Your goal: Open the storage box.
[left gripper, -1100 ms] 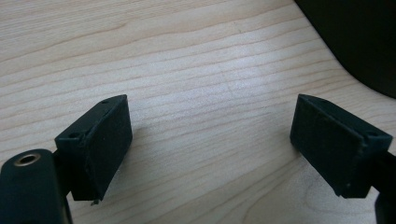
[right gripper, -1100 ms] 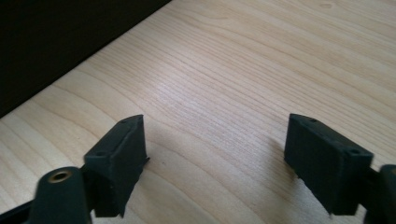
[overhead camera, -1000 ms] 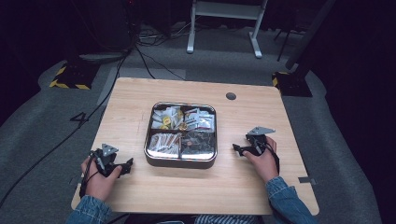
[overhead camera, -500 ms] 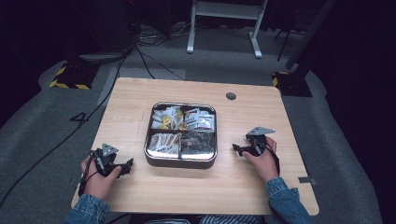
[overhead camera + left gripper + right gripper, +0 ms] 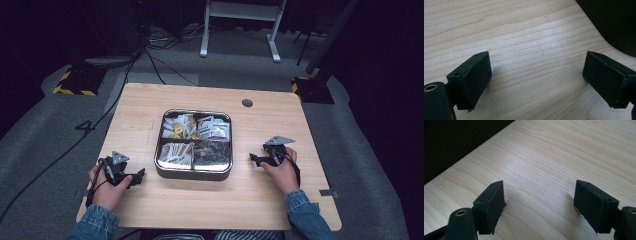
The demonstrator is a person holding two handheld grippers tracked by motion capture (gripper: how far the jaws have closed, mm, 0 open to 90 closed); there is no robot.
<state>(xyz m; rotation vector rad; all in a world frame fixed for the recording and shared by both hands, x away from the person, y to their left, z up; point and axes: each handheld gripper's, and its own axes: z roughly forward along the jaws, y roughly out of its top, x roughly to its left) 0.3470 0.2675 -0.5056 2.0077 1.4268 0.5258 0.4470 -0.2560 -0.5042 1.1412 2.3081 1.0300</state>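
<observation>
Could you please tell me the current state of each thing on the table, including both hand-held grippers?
Left hand-held gripper: jaws open, nothing between them, low over the wood.
Right hand-held gripper: jaws open with nothing between them, though they have just been closing a little.
Metal tray: uncovered, flat on the table, four compartments filled with packets.
Table: bare wood around the tray.

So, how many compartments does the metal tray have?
4: far-left, far-right, near-left, near-right, all holding small packets, in the tray.
</observation>
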